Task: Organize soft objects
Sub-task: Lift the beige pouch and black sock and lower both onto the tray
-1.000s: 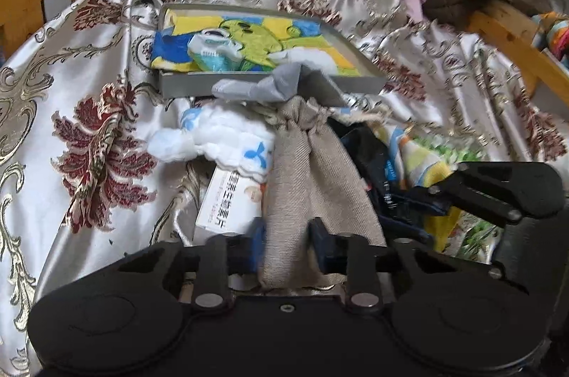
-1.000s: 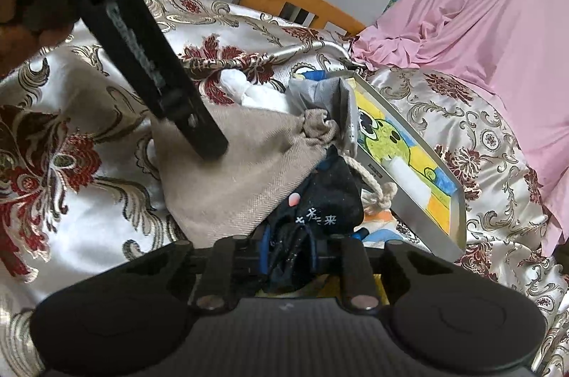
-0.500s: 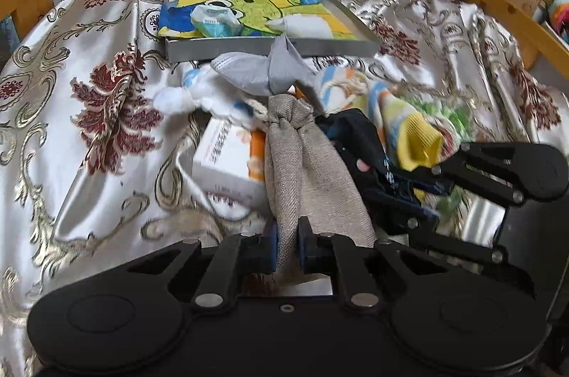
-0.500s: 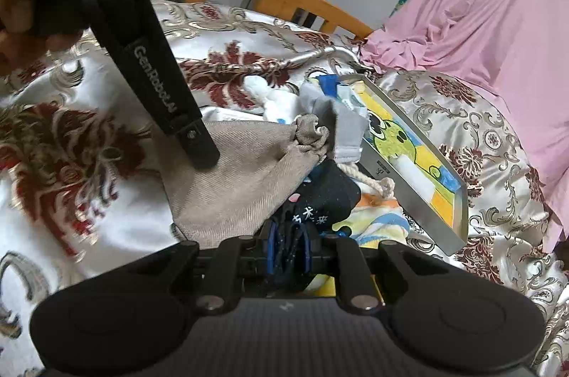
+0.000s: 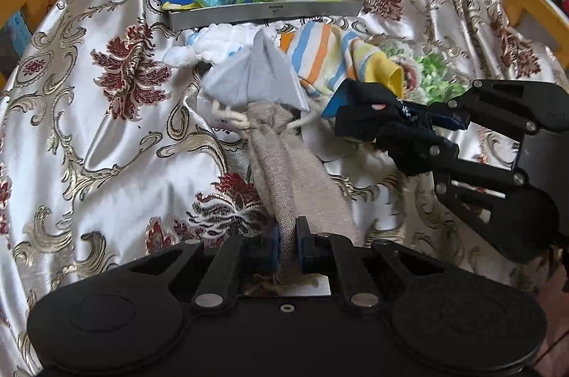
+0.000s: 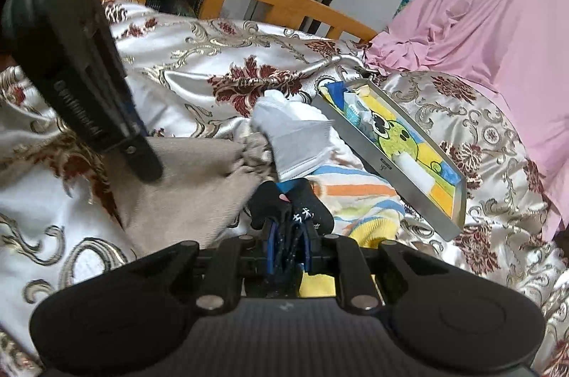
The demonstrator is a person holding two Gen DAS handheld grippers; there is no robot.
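Beige linen pouch (image 5: 295, 170) sat pinched in the closed left hand-held gripper (image 5: 287, 247) — the right hand-held gripper (image 6: 288, 247) clamped a black sock (image 6: 290, 208) — above the brocade bedspread (image 5: 117, 135).

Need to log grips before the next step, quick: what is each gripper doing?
Left gripper: shut on the beige linen drawstring pouch.
Right gripper: shut on the black sock with white characters.
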